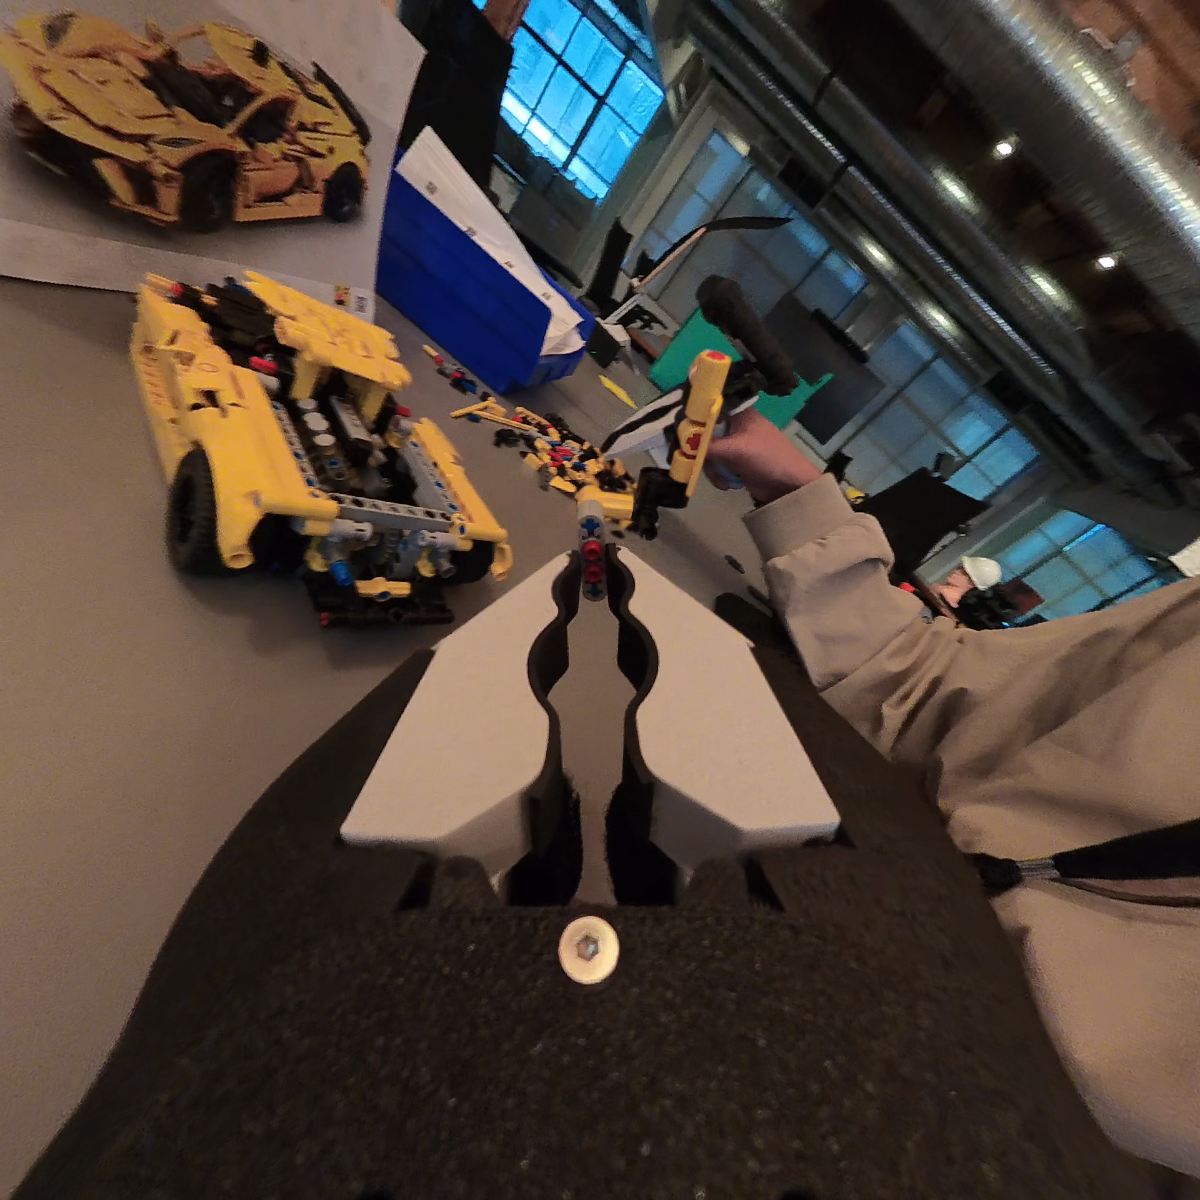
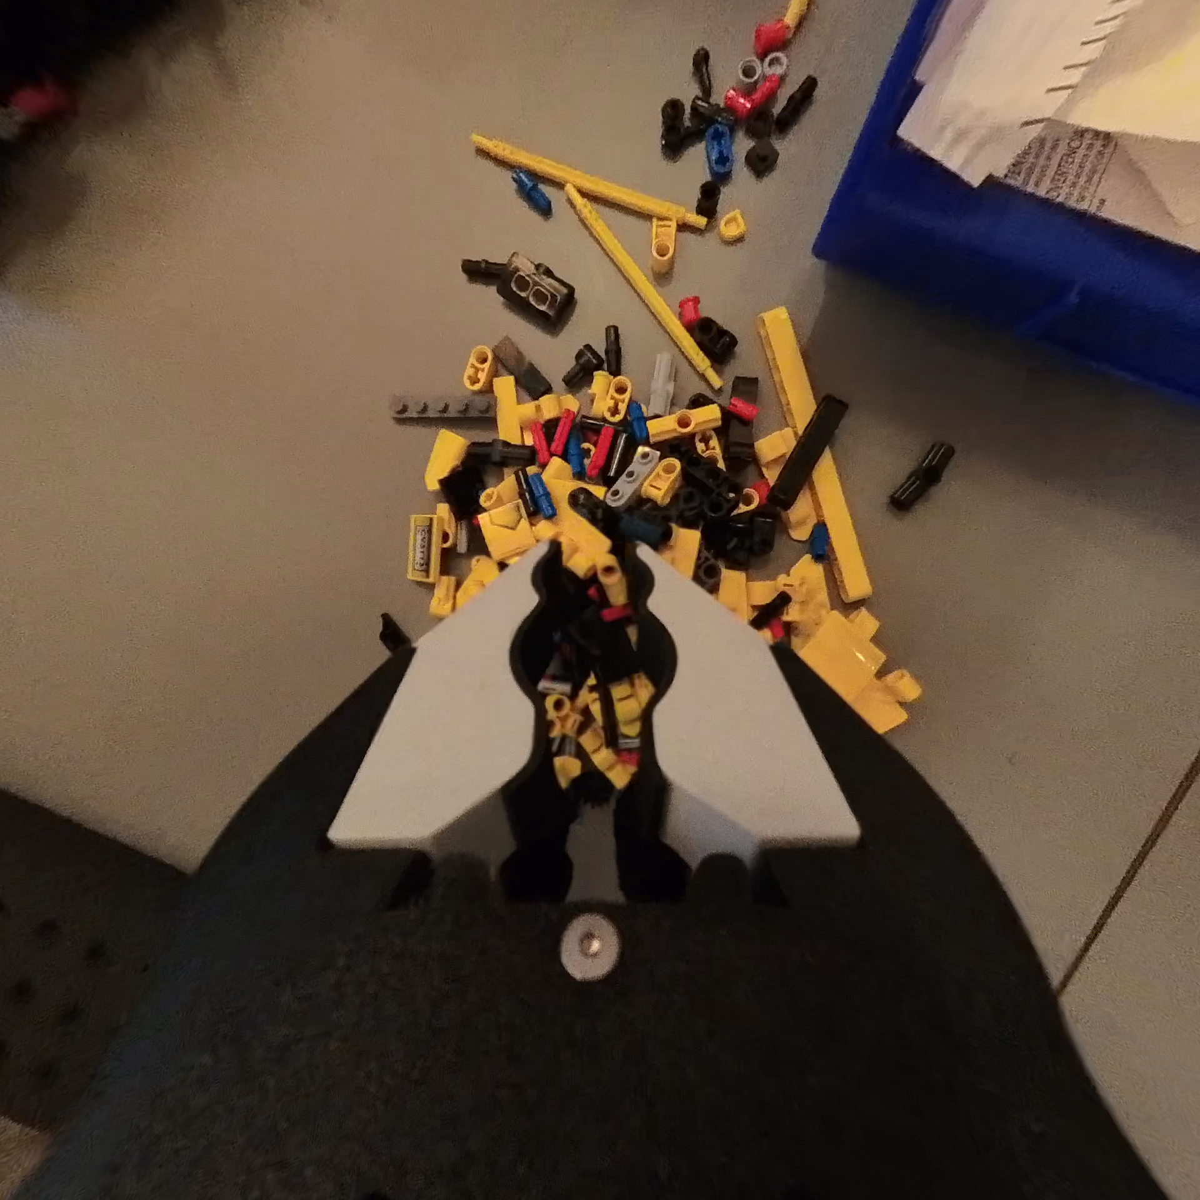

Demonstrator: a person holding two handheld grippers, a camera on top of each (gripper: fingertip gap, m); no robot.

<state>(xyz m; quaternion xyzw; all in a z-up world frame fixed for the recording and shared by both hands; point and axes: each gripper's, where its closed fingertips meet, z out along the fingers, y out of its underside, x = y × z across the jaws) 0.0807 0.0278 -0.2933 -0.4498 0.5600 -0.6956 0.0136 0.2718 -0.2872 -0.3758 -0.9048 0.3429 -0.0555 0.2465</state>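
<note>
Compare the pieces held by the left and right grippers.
The grey beam in the left gripper is small, with red and blue pins; the yellow-black assembly in the right gripper is larger, many-parted. The beam sits at the fingertips; the assembly runs deep between the fingers. Both are clamped.

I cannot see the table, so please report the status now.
Left gripper shut on small grey piece. Right gripper shut on yellow-black part, over loose pile. Half-built yellow car apart, left.
</note>
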